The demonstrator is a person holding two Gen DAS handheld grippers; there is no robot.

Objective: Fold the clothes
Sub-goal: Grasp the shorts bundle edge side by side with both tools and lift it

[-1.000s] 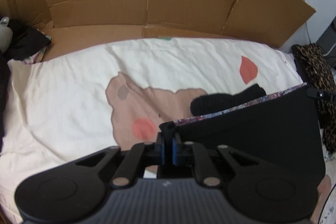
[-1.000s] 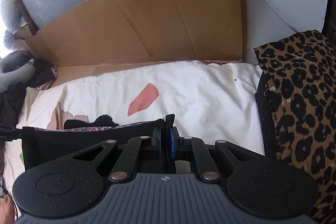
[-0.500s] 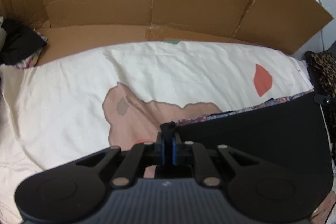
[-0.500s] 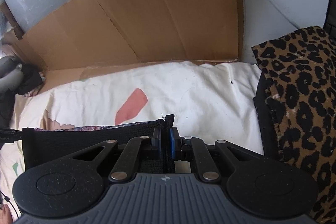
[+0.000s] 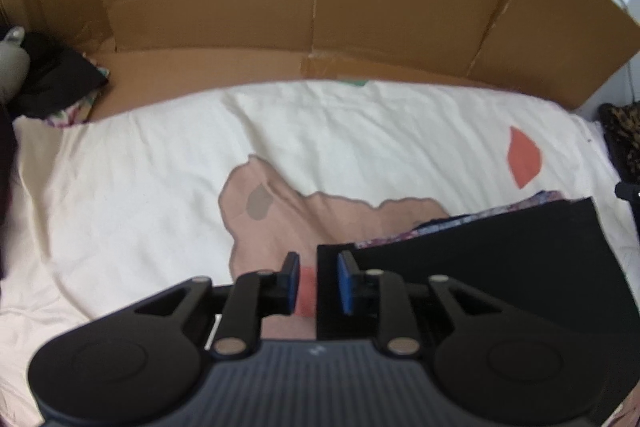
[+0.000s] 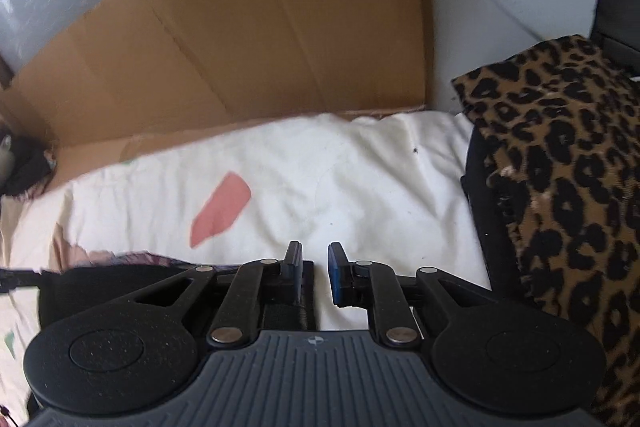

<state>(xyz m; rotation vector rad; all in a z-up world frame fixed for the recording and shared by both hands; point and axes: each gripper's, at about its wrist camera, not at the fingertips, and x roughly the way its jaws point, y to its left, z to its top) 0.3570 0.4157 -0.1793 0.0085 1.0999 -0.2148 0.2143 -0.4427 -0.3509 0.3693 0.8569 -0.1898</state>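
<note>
Black garment on bed, both tools letting go

Black garment (image 5: 500,267) lying flat on cream bedsheet (image 5: 160,187), toward lower right of left wrist view, patterned purple lining showing along its upper edge. Same garment seen at lower left of right wrist view (image 6: 80,287), stretched out toward frame's left edge.

Left tool (image 5: 318,281) pointing steeply down at bed, jaws opening, blue pads apart. Garment's left corner edge sitting in gap, close against right-hand pad; left-hand pad clear of fabric, pink and red print of sheet visible between. No squeeze on cloth.

Right tool (image 6: 314,277) likewise angled down, jaws opening. Garment's right edge just beside left-hand pad and partly in gap; bare sheet showing in front of right-hand pad. Cloth not pinched.

Sheet printed with tan-pink blotch (image 5: 288,211) and coral shape (image 5: 524,159). Flattened brown cardboard (image 5: 320,7) standing along far side of bed like low wall. Leopard-print fabric (image 6: 560,187) lying at right side of bed, beside sheet, well apart from black garment. Dark clothes bundled (image 5: 52,83) at far left corner, against cardboard.
</note>
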